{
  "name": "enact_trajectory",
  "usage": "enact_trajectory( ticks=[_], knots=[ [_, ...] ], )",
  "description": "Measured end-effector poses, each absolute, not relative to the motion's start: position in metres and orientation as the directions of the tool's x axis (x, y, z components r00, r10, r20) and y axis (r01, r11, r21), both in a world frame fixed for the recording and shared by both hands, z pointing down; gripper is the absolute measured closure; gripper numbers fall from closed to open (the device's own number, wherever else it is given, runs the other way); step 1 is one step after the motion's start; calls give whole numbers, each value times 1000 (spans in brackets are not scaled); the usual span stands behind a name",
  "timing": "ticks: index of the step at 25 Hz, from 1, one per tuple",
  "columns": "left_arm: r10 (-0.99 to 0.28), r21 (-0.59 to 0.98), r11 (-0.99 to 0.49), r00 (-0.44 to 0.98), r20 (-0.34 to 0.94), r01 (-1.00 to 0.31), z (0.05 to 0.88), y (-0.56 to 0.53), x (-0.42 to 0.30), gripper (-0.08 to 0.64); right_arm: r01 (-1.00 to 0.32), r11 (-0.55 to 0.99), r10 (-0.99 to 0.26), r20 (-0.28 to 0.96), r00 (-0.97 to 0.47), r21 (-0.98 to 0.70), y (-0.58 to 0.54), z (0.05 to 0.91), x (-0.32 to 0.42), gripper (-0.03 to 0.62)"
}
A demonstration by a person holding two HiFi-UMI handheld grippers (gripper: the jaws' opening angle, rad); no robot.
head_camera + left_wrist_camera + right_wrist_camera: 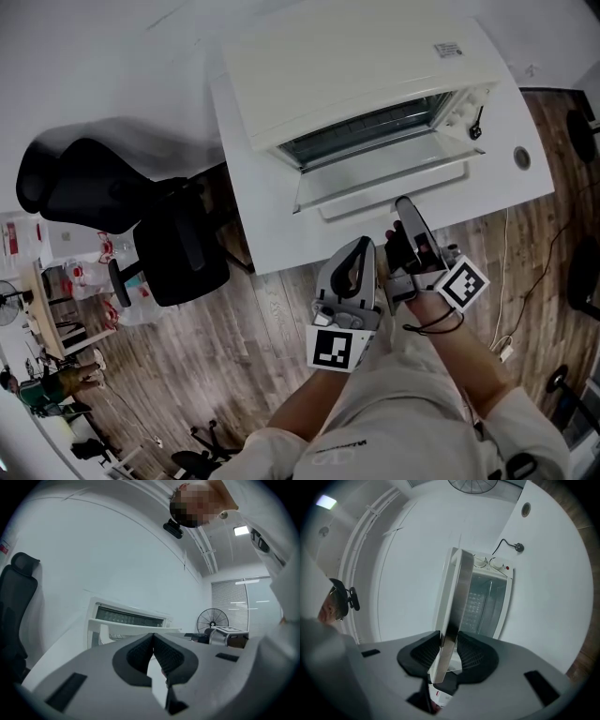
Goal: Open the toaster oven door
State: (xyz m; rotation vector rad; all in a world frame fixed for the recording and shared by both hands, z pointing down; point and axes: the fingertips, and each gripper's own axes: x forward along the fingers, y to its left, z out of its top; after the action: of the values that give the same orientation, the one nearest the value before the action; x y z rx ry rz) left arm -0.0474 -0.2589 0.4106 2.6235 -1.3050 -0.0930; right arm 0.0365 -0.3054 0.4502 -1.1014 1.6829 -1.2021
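**Head view.** Nearest to us, the left gripper (359, 251) sits just short of the near edge of the white table (248, 187). Its jaws are together with nothing in them. Immediately to its right, the right gripper (405, 204) reaches the handle (394, 194) of the door (375, 171). The toaster oven (356, 66) stands on the far part of the table, and its door is swung partway down toward us. A black chair (122, 197) stands to the left of the table.

**Left gripper view.** We see the pads (140, 651) meeting at their tips, clenched on nothing. The oven lies beyond them, and a fan (212, 620) stands far right.

**Right gripper view.** We see the pads clamped on the handle bar, which runs up between them. The oven cavity (485, 597) shows to the right of the door.
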Motion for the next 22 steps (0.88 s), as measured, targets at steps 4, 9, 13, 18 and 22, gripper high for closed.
enact_trajectory(
  ticks=[4, 9, 13, 18, 22],
  knots=[
    [-788, 207, -594, 614, 41, -777, 416, -254, -48, 551, -210, 168, -946, -98, -308, -963, -301, 458, 39, 468],
    [-790, 209, -589, 611, 54, -780, 421, -248, -57, 551, -220, 160, -950, -90, -299, -962, -297, 462, 39, 468],
    [-796, 213, -580, 603, 57, -786, 424, -245, -61, 551, -226, 152, -948, -78, -308, -962, -294, 465, 38, 466],
    [-804, 221, -566, 591, 65, -794, 427, -244, -61, 552, -224, 150, -942, -71, -327, -963, -289, 468, 37, 468],
    [-809, 221, -557, 583, 73, -800, 433, -244, -59, 552, -219, 147, -938, -66, -341, -965, -287, 471, 37, 468]
  ],
)
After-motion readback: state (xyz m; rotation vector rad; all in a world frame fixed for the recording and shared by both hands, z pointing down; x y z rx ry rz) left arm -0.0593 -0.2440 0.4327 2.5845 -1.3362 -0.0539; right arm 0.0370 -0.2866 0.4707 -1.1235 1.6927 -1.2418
